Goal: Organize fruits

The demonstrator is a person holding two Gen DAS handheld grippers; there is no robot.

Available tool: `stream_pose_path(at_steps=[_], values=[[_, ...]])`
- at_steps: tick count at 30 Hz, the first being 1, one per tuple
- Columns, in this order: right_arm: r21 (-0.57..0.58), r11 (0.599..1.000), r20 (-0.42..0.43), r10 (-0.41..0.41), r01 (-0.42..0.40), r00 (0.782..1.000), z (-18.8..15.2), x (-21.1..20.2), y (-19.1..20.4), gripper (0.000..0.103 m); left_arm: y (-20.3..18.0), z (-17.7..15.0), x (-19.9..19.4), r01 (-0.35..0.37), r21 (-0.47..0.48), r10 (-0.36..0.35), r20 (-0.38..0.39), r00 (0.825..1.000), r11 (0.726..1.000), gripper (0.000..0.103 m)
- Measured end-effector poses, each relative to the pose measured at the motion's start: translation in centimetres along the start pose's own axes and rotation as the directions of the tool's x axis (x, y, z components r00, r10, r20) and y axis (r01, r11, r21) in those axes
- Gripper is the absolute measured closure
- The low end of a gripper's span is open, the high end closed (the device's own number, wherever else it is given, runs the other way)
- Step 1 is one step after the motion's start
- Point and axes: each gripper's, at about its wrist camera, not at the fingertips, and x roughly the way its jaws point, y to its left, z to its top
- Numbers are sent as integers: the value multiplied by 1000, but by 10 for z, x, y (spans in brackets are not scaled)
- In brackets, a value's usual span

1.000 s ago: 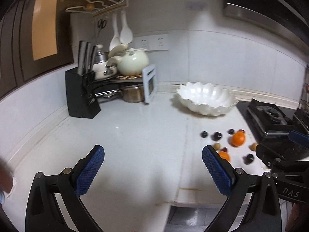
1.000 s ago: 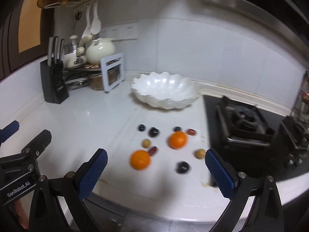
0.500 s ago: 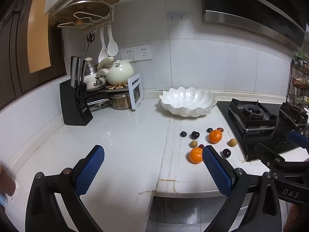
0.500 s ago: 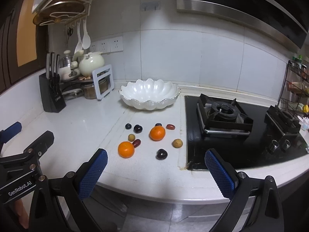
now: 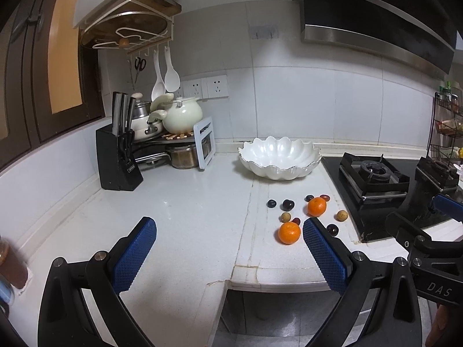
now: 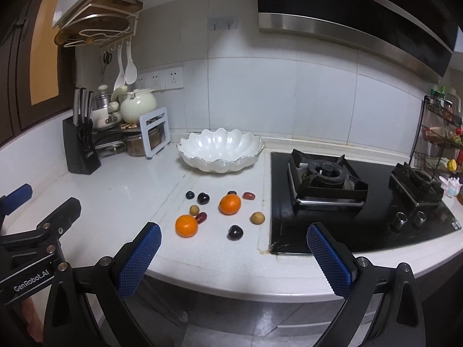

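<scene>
Two oranges (image 6: 186,225) beside bowl (image 6: 221,151)

A white scalloped bowl (image 6: 221,151) stands upright and empty at the back of the white surface (image 6: 130,190). In front of it the fruits lie loose, none touching the bowl. Two oranges: one (image 6: 230,204) nearer the bowl, one (image 6: 186,225) nearer the front edge. Around them are two tan round fruits (image 6: 194,210) (image 6: 257,218), a dark red oblong one (image 6: 201,217) just beside the front orange, another red one (image 6: 249,195), and several dark round ones (image 6: 203,198) (image 6: 234,232) (image 6: 189,194) (cherries or grapes, too small to tell).
</scene>
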Motion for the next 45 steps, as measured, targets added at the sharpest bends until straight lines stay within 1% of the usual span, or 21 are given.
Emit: stream_pose_path(at_steps=[10,20,30,34,37,41,45], values=[[11,1000,23,-3,3,1000,-1,-10,-11,1,-9,2,-9,-2,7,2,15,1000,1000,0],[14,1000,30,-5,4,1000,-3,-15,-18,1,-13,2,-12,12,0,-12,10,1000,1000,0],[18,1000,41,-13,12,999,-4,-20,-23,1,-20,0,-14,5,6,-5,13,1000,1000,0],[19,1000,24,-10,10,1000,-4,-16,-25,1,-23,-1,-8,3,12,-3,-11,1000,1000,0],[18,1000,10,-12,12,1000,-5,-9,-27,1,-26,-3,0,23,21,-22,-31,999,1000,0],[11,1000,-12,-14,14,1000,-4,4,-28,1,-31,-3,12,12,40,-11,-33,999,999,0],[10,1000,-30,-21,21,999,-2,20,-29,1,-30,-1,28,27,34,-25,-53,998,999,0]])
